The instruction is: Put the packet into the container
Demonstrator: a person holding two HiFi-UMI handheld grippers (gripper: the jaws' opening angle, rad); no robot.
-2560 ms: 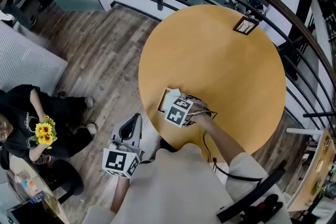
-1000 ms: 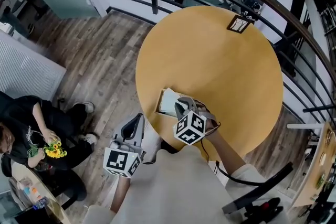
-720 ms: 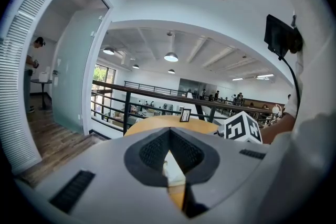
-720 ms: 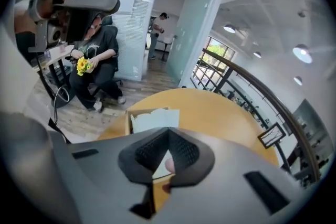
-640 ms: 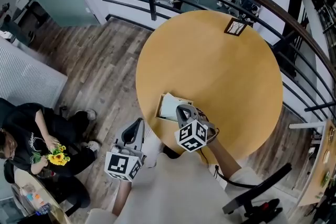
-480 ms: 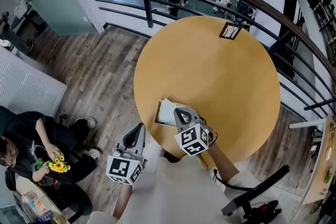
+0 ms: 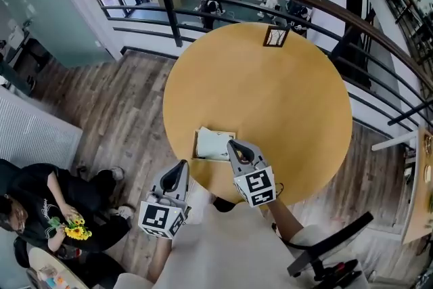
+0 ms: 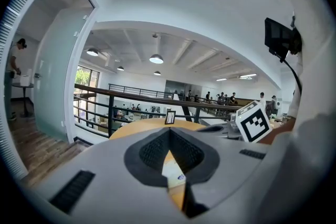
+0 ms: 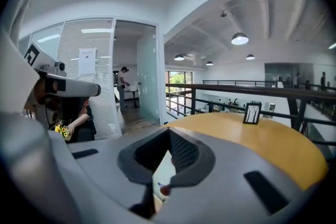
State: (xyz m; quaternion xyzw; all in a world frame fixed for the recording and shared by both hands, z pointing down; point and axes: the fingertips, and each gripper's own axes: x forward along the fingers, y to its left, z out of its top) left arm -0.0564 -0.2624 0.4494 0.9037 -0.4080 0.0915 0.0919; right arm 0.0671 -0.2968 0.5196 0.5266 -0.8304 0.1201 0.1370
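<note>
- Head view: the container (image 7: 197, 145), a shallow open box, sits at the near left edge of the round tabletop (image 7: 291, 98). The white packet (image 7: 214, 143) already lies inside its walls.
- The right gripper (image 7: 235, 145) hangs over the container's right rim. The left gripper (image 7: 181, 167) waits off the tabletop's near edge, well clear. A small picture frame (image 7: 275, 36) stands at the far edge, out of the way.
- Left gripper view: the left gripper (image 8: 169, 131) has its pads together at the tip, with nothing between them. Below the tip a pale patch shows, likely the packet. The right gripper's marker cube (image 8: 253, 123) shows to the right.
- Right gripper view: the right gripper (image 9: 169, 134) is closed and empty. White (image 9: 163, 170) shows beneath the pads, probably the packet.
- Judgement: placement looks done, and the step in hand is backing the right gripper away.
- To do that well, lift straight up past the rim before moving sideways, so the pads neither snag the packet nor nudge the container off the near edge.
- Check that no corner of the packet rides over a wall.
</note>
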